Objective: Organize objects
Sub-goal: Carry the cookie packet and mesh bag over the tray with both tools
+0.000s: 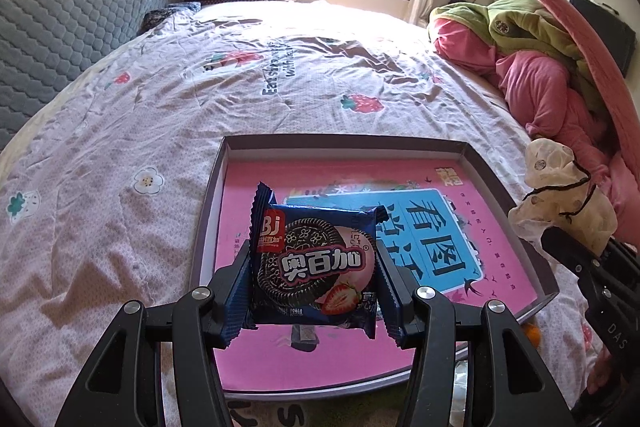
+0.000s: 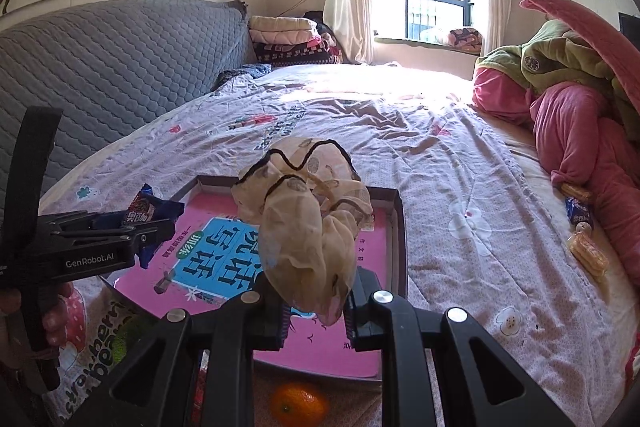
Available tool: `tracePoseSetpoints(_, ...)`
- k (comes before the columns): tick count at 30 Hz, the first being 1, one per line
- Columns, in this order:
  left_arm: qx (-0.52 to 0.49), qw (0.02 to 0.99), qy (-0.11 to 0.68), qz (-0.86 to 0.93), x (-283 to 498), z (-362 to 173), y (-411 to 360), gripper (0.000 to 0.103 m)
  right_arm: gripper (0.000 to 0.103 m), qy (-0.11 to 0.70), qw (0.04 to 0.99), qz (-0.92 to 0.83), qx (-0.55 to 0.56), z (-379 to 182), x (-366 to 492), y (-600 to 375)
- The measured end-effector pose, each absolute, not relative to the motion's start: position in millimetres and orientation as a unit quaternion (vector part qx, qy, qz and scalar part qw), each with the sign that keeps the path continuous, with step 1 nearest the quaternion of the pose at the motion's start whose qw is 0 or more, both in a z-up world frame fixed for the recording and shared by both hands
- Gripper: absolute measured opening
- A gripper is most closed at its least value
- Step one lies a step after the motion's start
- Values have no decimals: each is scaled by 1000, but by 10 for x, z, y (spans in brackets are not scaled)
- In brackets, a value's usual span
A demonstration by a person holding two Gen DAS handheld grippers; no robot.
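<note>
Both loads are hanging over the shallow tray on the bed, nothing dropped in yet beyond the pink book lining it. Left gripper is clamping a blue cookie packet; right gripper is pinching a beige cloth bundle. Still lying out: orange, wafer snacks by the pink blanket. Low rim, open floor inside.

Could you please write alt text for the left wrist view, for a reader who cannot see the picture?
The left gripper holds a blue cookie packet between its fingers, above a shallow box with a pink printed bottom, which lies on a bed with a strawberry-print sheet. At the right edge, the right gripper holds a crumpled beige cloth.
</note>
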State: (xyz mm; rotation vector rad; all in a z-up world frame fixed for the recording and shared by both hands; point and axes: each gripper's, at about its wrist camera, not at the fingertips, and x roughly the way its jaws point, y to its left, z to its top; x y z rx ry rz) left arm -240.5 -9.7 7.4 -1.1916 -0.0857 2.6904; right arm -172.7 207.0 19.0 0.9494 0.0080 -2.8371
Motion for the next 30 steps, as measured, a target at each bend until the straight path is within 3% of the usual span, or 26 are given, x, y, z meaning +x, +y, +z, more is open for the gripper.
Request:
tracePoseSetpoints(21, -436, 84, -8, 896, -2488, -250, -80, 57, 23, -4, 75, -908, 412, -330, -1933, 2112)
tracePoseSetpoints(30, -443, 82, 3, 893, -2481, -310, -38, 57, 39, -4, 71, -907, 414, -337, -1943, 2126)
